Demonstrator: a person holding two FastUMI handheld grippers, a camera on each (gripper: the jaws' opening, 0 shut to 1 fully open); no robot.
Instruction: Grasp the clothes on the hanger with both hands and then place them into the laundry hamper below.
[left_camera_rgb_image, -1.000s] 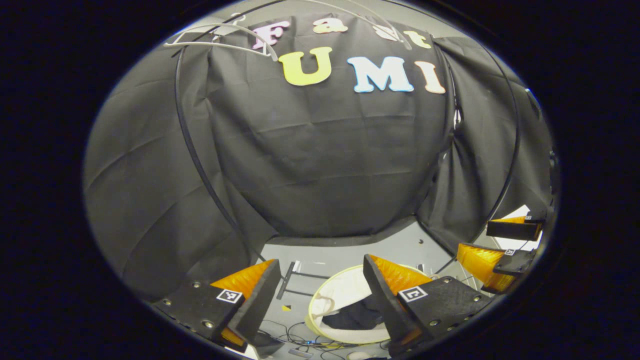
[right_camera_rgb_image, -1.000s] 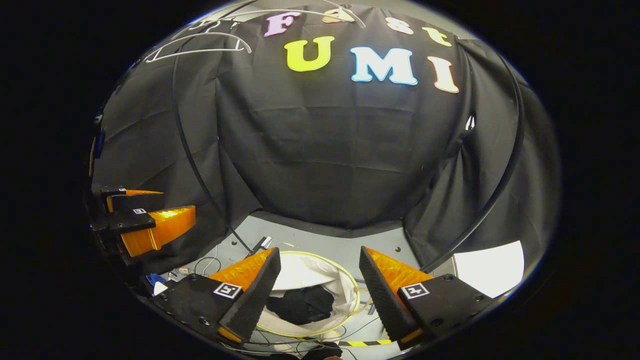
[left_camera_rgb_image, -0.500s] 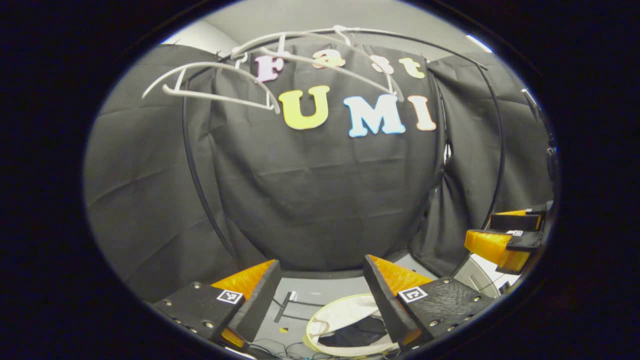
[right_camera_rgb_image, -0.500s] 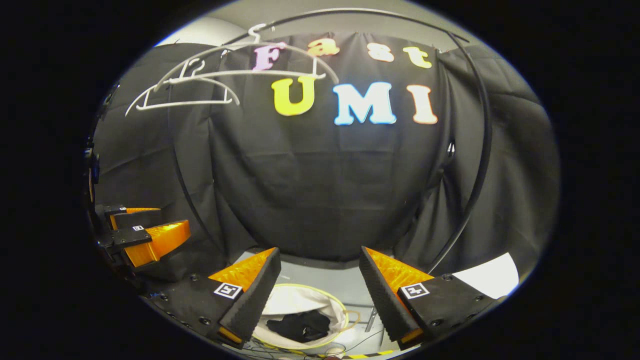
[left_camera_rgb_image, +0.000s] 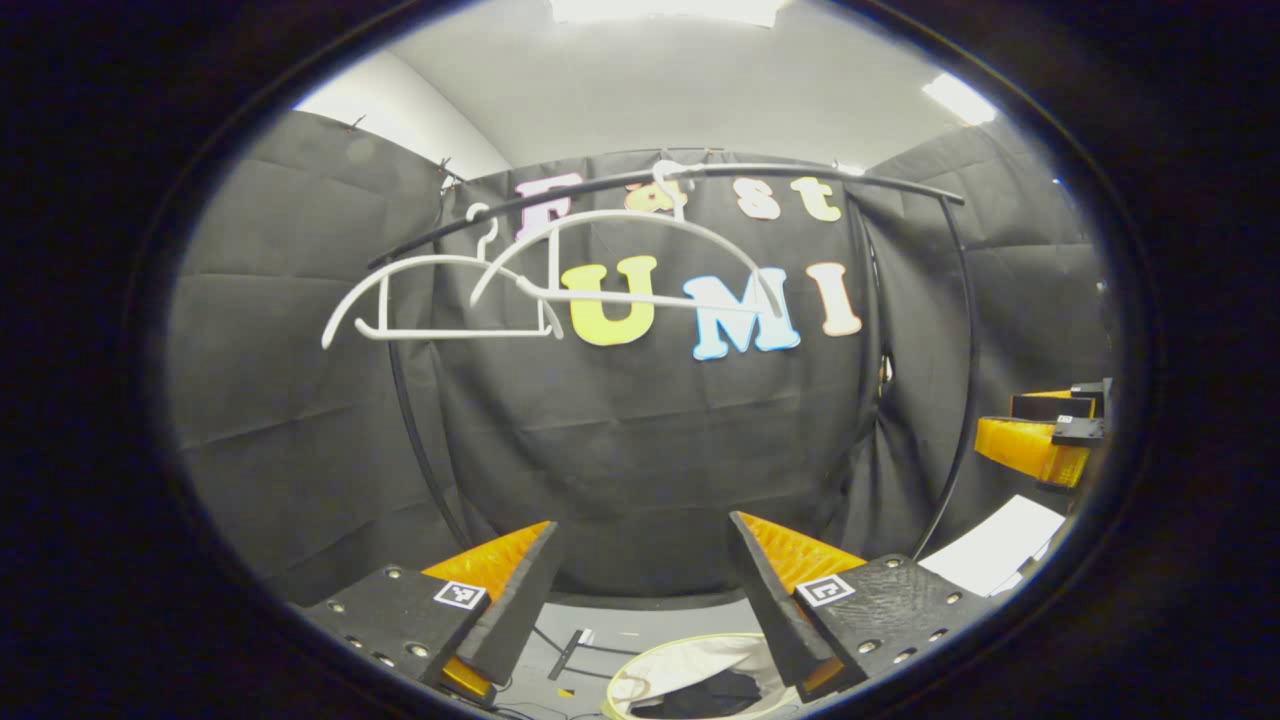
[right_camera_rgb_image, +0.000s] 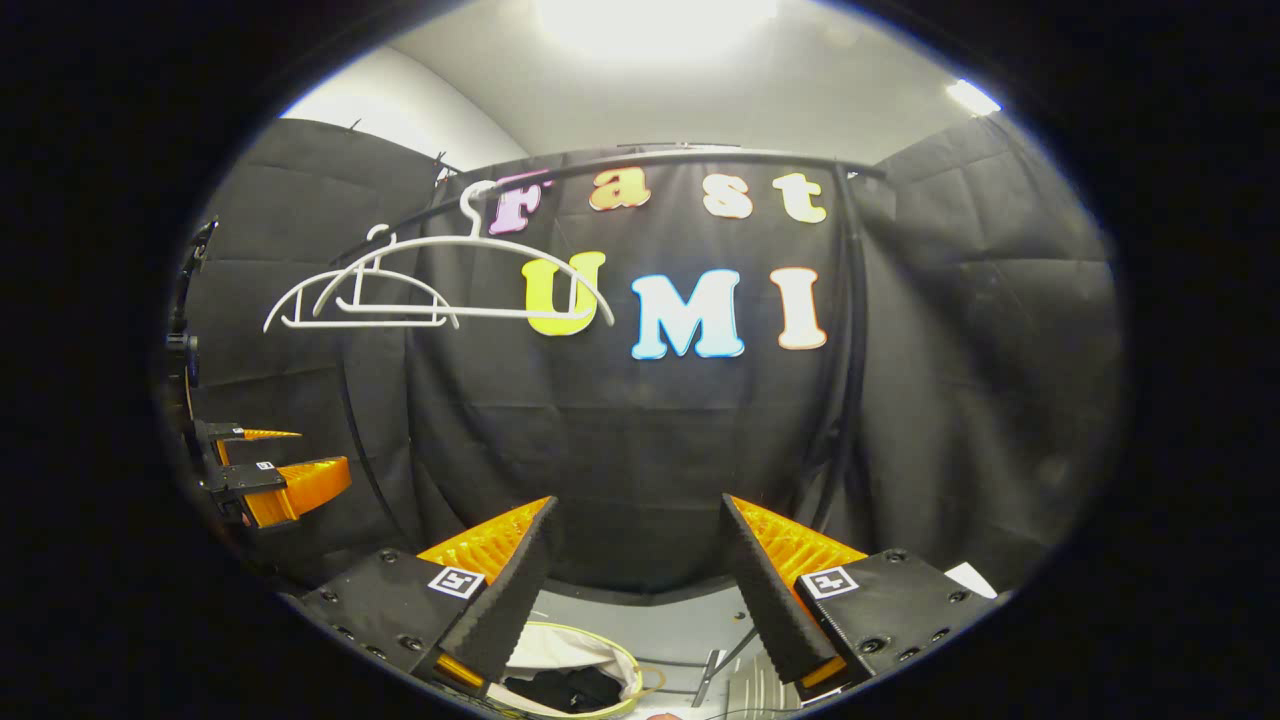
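the left gripper (left_camera_rgb_image: 640, 600) points level and forward, its jaws spread wide with nothing between them. the right gripper (right_camera_rgb_image: 635, 585) is posed the same way, jaws wide apart and empty. each shows at the edge of the other's view, the two held side by side and well apart, orange fingers pointing forward.
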